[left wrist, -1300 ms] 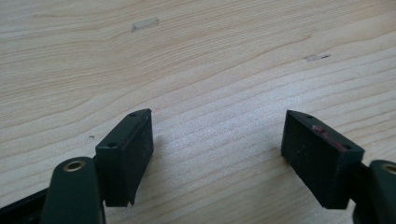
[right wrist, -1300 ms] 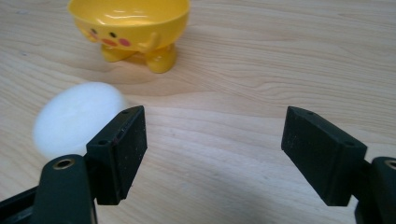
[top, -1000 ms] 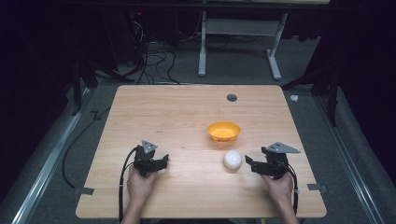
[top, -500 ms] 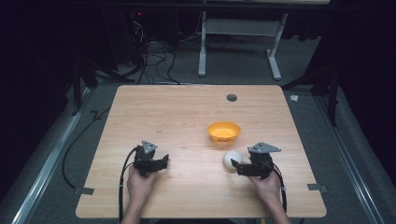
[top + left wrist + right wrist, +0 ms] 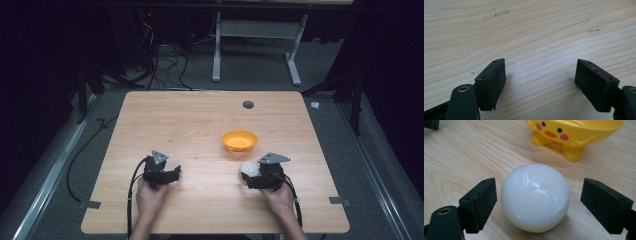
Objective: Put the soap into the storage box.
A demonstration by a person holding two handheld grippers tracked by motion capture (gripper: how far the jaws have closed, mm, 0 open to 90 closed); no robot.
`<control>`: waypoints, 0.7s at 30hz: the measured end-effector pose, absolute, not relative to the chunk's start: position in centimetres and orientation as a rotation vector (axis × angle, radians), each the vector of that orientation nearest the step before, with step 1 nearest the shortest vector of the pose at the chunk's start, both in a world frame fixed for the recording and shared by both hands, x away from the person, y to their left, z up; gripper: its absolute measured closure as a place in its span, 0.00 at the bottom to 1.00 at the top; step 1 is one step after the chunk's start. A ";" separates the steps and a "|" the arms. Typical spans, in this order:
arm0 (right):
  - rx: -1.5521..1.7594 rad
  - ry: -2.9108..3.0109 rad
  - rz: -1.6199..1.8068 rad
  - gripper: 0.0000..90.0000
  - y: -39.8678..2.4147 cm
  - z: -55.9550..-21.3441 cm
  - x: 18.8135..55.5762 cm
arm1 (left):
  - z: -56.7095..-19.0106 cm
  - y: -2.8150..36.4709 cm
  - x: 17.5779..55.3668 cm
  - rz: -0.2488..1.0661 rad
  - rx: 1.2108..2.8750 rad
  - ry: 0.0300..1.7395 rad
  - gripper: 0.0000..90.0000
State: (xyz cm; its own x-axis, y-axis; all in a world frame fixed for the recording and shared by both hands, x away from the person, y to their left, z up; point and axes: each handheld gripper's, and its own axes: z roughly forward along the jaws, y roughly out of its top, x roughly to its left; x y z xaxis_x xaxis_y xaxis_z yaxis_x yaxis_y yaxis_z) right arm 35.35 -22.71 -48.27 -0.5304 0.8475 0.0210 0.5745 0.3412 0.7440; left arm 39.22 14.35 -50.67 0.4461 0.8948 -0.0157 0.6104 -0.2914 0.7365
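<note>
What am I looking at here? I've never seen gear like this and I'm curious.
A person sits at a wooden table with hand-held tongs in each hand. One picture looks down from above; the other two come from cameras riding on each tool. The left tongs are open over bare wood. The right tongs have just been opening and now stand on either side of a white ball without pressing it. A yellow duck-faced bowl stands just beyond. Nothing is held.

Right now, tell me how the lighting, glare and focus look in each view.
High view: table lit, surroundings nearly black. Right gripper view: sharp, soft glare on the white ball, a shadow beneath the yellow bowl. Left gripper view: wood grain crisp, jaws casting soft shadows.
</note>
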 end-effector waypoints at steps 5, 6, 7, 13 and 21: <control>1.262 2.255 1.001 0.16 -22.6 -48.6 35.6 | -50.7 14.4 39.2 0.533 2.016 1.257 0.28; 1.262 2.255 1.001 0.16 -22.6 -48.6 35.6 | -50.7 14.4 39.2 0.533 2.016 1.257 0.28; 1.261 2.268 0.991 0.16 -22.5 -48.7 35.7 | -50.7 14.4 39.2 0.534 2.016 1.257 0.28; 1.254 2.284 0.970 0.17 -22.2 -49.1 35.8 | -50.7 14.4 39.2 0.534 2.016 1.257 0.28; 1.219 2.306 0.936 0.21 -21.7 -49.6 35.8 | -50.7 14.4 39.2 0.534 2.016 1.257 0.28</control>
